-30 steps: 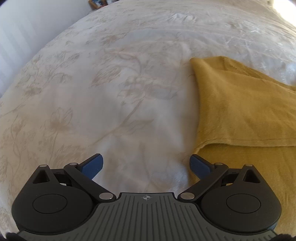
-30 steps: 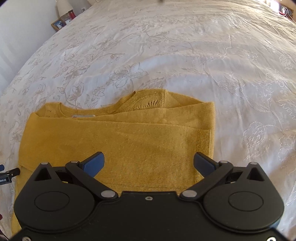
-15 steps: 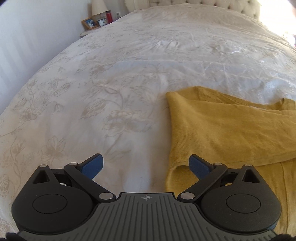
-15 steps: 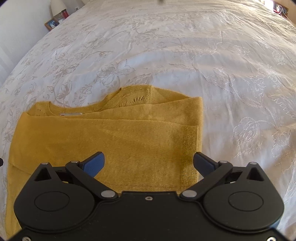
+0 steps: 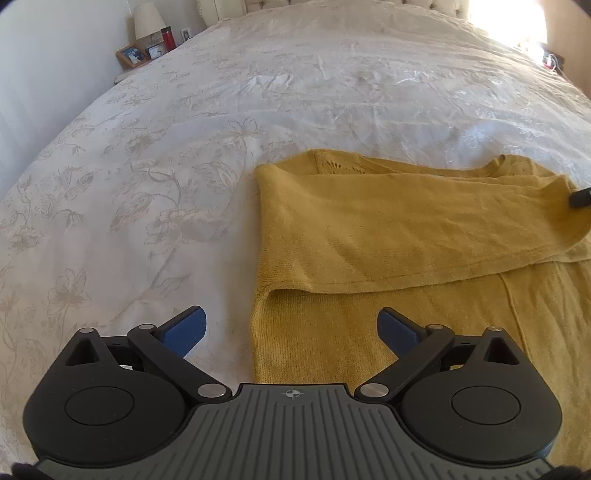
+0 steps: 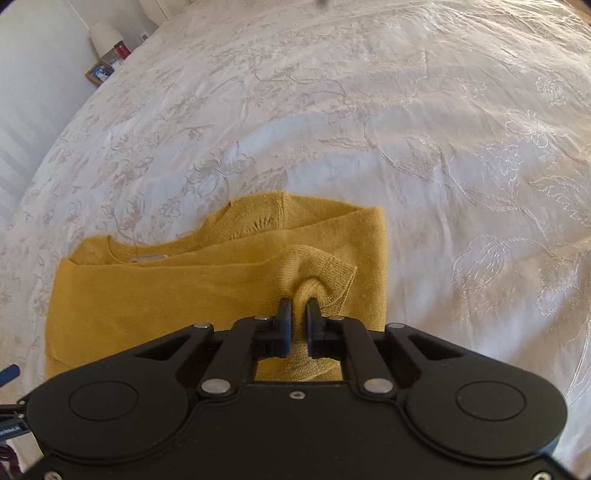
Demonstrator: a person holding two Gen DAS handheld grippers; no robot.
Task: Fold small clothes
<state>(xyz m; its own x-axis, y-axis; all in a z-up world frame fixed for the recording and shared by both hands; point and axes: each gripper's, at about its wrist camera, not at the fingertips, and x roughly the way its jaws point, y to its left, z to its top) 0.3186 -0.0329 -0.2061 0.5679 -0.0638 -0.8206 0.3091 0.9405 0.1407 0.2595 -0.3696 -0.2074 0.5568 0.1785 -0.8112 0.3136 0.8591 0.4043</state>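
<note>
since half a second ago the right gripper (image 6: 299,308) has gone from wide apart to pinched on a bunched knuckle of the yellow sweater (image 6: 207,280), close to its right-hand folded edge, and the knit puckers up around the fingers (image 6: 283,314). that grip looks meant to lift the sleeve or top layer lying across the body so it can be carried over for the next fold. the left gripper (image 5: 291,328) has swung right and now hovers with its blue fingers (image 5: 397,326) spread wide, straddling the sweater's left edge low down, holding nothing; a sensible place to take the matching corner.

outward from there, the sweater lies flat on the bed (image 5: 332,92), near the foot edge and well short of the headboard, neckline pointing toward the pillows, sleeve folded across. the embroidered white cover around it is bare, so nothing blocks a fold. far off at the head-left corner a nightstand carries a lamp (image 5: 147,20), a photo frame (image 5: 132,55) and a red cup (image 5: 168,38), well apart from the work. glare washes out the head-right corner.
</note>
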